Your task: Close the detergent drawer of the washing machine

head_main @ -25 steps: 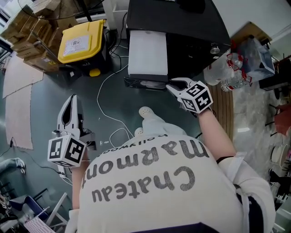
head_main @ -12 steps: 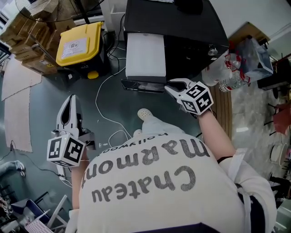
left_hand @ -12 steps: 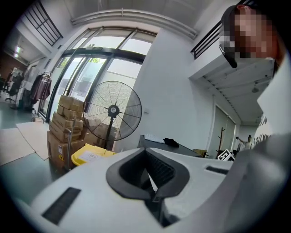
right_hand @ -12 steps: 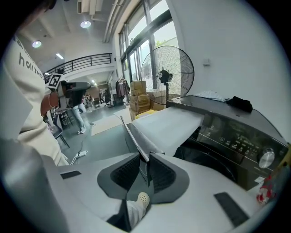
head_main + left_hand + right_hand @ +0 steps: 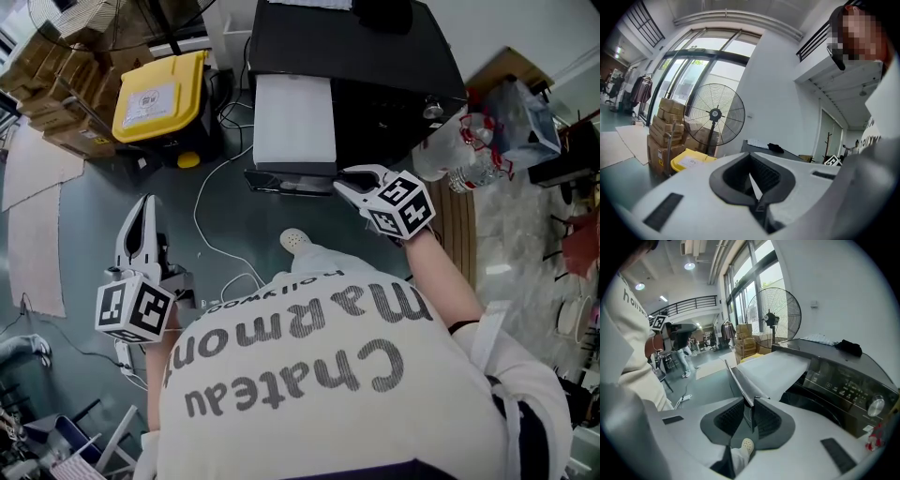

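The black washing machine (image 5: 394, 84) stands at the top of the head view with its white detergent drawer (image 5: 295, 122) pulled far out toward me. My right gripper (image 5: 352, 183) is at the right end of the drawer's dark front panel (image 5: 281, 178). In the right gripper view the thin front panel (image 5: 738, 383) runs between the pads, and the right gripper (image 5: 750, 411) is shut on it. My left gripper (image 5: 142, 208) hangs low at the left over the floor, far from the machine. This left gripper (image 5: 757, 197) is shut with nothing in it.
A yellow bin (image 5: 159, 89) and cardboard boxes (image 5: 66, 56) stand left of the machine. A white cable (image 5: 211, 211) trails across the floor. Plastic bottles (image 5: 469, 150) sit to the machine's right. A pedestal fan (image 5: 773, 317) stands behind. My white shoe (image 5: 295, 241) is just below the drawer.
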Action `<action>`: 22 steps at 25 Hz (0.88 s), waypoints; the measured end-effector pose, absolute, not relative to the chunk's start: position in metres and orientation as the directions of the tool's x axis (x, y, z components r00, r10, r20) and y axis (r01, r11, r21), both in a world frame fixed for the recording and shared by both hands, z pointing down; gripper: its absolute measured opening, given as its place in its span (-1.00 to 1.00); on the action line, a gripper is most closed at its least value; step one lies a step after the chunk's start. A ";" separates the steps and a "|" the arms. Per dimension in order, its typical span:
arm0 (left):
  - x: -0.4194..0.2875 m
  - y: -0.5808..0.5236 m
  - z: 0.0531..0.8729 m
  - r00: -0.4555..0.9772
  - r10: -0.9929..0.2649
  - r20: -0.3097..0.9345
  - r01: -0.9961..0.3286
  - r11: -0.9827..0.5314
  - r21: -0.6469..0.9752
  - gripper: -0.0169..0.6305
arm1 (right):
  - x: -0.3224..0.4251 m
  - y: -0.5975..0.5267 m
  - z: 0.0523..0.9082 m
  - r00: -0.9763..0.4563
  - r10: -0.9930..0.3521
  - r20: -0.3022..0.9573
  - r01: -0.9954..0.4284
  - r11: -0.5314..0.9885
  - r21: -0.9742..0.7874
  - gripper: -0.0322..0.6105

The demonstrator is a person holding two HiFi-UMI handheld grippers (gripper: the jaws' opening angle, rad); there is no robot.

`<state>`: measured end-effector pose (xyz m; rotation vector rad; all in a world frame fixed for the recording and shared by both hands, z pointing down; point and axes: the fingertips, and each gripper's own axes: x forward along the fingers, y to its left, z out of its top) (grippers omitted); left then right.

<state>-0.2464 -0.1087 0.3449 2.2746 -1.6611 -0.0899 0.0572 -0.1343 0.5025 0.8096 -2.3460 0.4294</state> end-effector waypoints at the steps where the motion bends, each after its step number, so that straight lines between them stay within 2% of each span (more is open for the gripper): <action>1: -0.245 -0.110 0.344 0.319 -0.938 0.135 -0.917 -0.270 0.292 -0.92 | 0.058 -0.135 0.502 -0.627 -0.439 0.643 -0.638 0.764 -0.100 -0.63; 22: -0.226 -0.139 0.339 0.328 -0.935 0.136 -0.918 -0.281 0.280 -0.92 | 0.063 -0.155 0.507 -0.639 -0.424 0.642 -0.620 0.777 -0.104 -0.63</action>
